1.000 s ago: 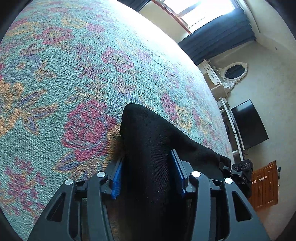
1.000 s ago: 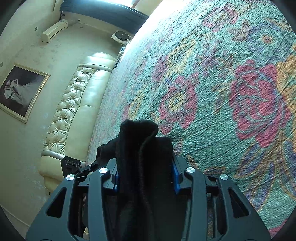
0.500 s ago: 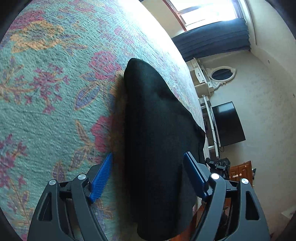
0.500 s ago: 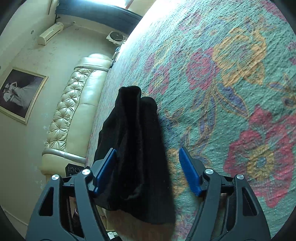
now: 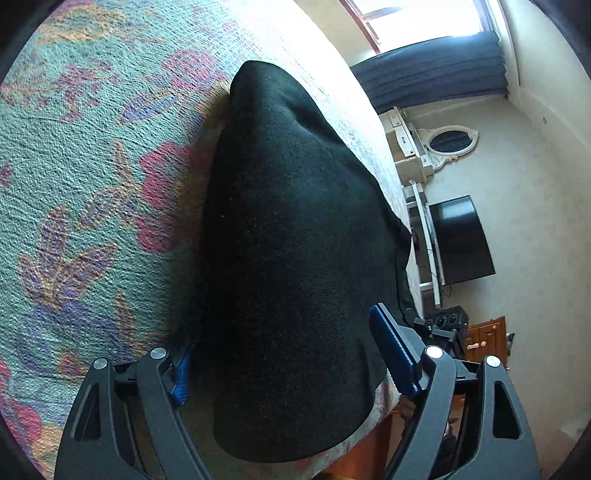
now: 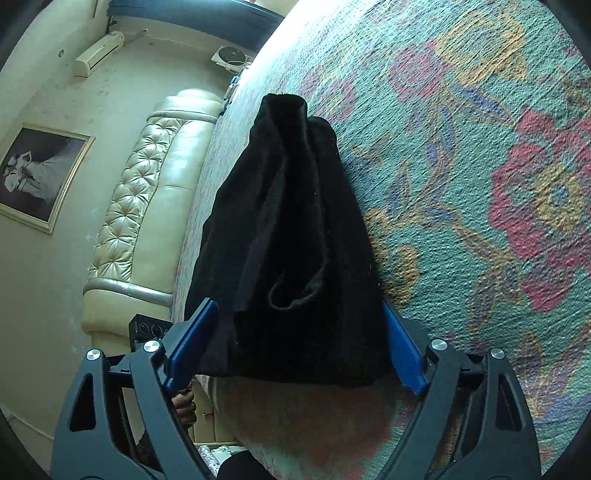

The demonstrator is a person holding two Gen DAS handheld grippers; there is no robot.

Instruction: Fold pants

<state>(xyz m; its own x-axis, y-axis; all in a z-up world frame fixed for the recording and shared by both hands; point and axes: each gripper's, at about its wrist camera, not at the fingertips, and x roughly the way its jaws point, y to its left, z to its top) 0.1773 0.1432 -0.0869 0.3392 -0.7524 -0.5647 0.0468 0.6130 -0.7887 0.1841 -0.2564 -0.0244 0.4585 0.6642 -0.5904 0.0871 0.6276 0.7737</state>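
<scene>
While the folded black pants [image 5: 295,258] lie near the bedspread's [image 5: 92,184] edge, both grippers [image 5: 284,354] [image 6: 295,343], jaws just narrowing, stand apart, unclamped.

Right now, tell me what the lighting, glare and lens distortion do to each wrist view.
Left wrist view: the window is blown out and washes the far bedspread white; the black pants keep faint weave. Right wrist view: softer light, but the pants go near featureless in their folds. Both views: the fisheye bends the bed edge and darkens the corners.
</scene>
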